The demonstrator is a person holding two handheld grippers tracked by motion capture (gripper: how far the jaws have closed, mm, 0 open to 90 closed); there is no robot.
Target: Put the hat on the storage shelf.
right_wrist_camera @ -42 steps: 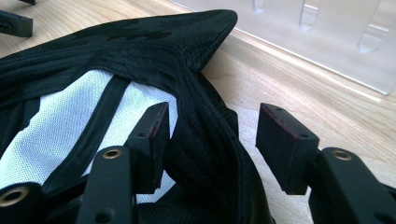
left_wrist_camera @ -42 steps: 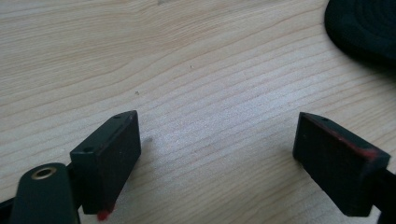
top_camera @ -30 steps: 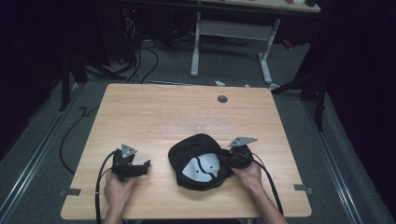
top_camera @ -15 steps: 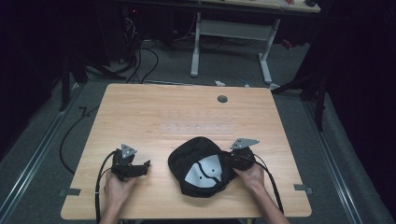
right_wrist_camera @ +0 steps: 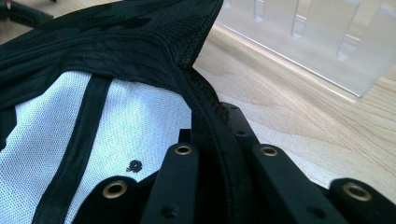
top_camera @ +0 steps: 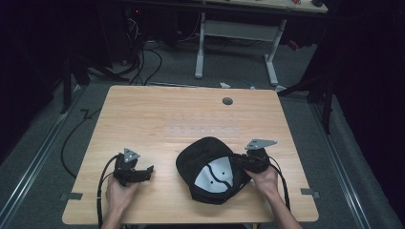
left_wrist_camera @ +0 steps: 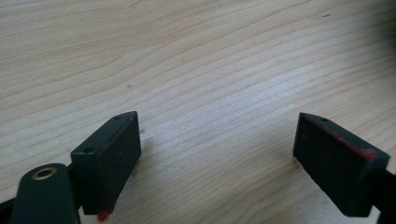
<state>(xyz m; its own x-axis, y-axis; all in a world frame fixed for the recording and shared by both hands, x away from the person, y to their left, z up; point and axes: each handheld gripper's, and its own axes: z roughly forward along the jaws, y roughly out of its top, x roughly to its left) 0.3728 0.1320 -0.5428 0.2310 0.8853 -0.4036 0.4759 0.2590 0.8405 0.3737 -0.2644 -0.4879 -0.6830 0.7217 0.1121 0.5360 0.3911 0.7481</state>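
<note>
The right gripper (top_camera: 239, 162), lower right, has just been closing and pinches the cap (top_camera: 210, 169) rim for lifting; the left gripper (top_camera: 145, 171), lower left, rests spread.

Your left hand (top_camera: 117, 193) is resting low at the near left of the table, holding the black two-jaw left gripper (top_camera: 143, 171) level, its jaws pointing to the right and standing wide apart with nothing between them. Your right hand (top_camera: 263, 180) is reaching in from the near right, carrying the black two-jaw right gripper (top_camera: 237, 161) with the grey three-cornered plate on top, pointing leftward. Its jaws have just been closing and are now clamping the rim of the black fabric cap (top_camera: 200, 155) between them.
</note>
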